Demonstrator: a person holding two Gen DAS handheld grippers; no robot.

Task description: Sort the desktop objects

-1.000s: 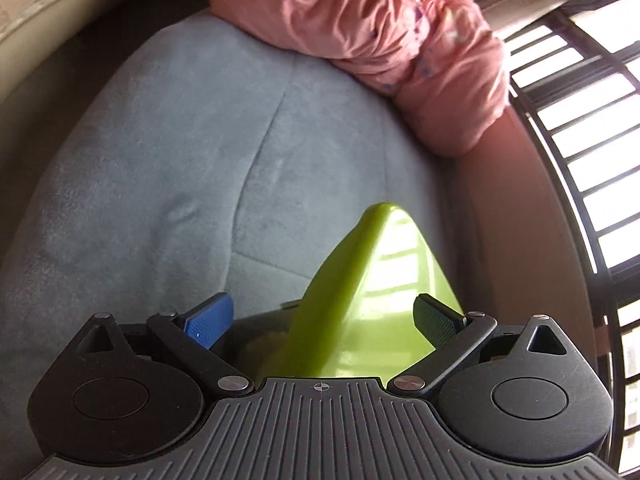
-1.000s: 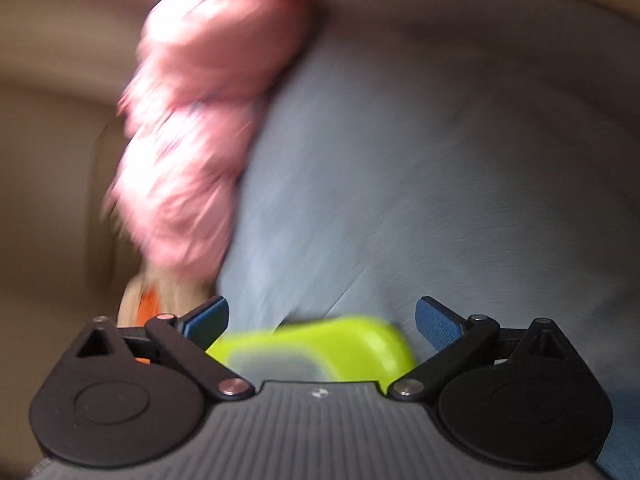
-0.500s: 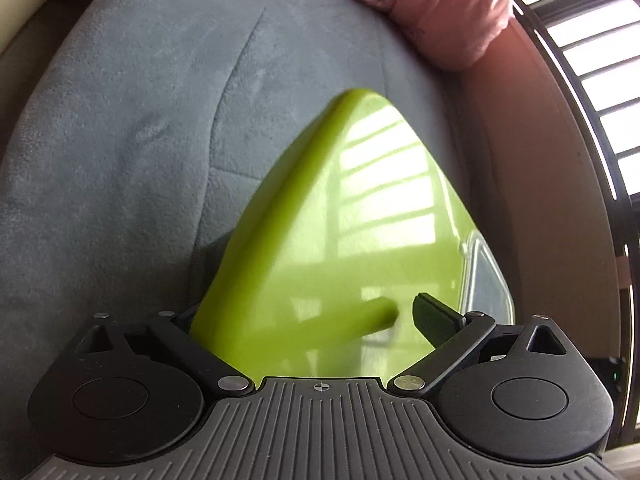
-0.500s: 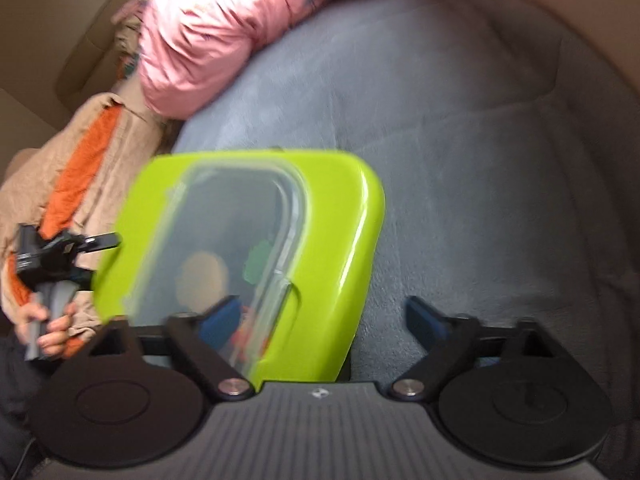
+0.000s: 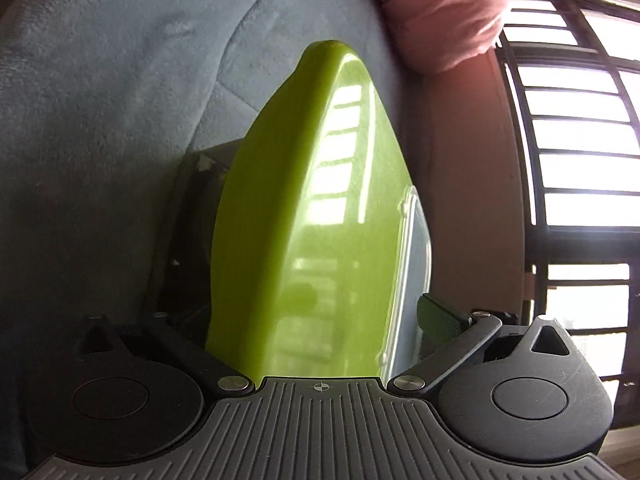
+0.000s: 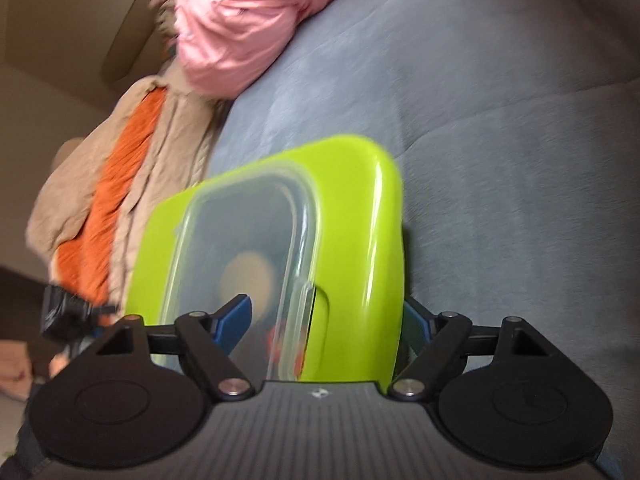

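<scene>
A lime-green box (image 5: 304,220) with a clear lid (image 6: 240,232) is tipped on its edge above a grey-blue cushion. A round beige item and something red show dimly through the lid. The box stands between the fingers of my left gripper (image 5: 320,316). The right pad (image 5: 440,320) sits beside the lid, and the left finger is hidden behind the box. My right gripper (image 6: 326,308) straddles the green box (image 6: 360,220). One blue pad (image 6: 236,316) lies on the lid, the other against the green underside, and its jaws are opening slightly.
The grey-blue sofa cushion (image 6: 500,120) spreads beneath and behind. A pink cloth bundle (image 6: 240,20) lies at its far end, with a beige and orange knit (image 6: 120,168) beside it. A barred window (image 5: 580,160) and a brown sofa arm (image 5: 472,160) are on the right.
The green box has come up large between both pairs of fingers and tipped onto its edge. The right gripper has rolled and closed in around it. The left finger is now hidden.
</scene>
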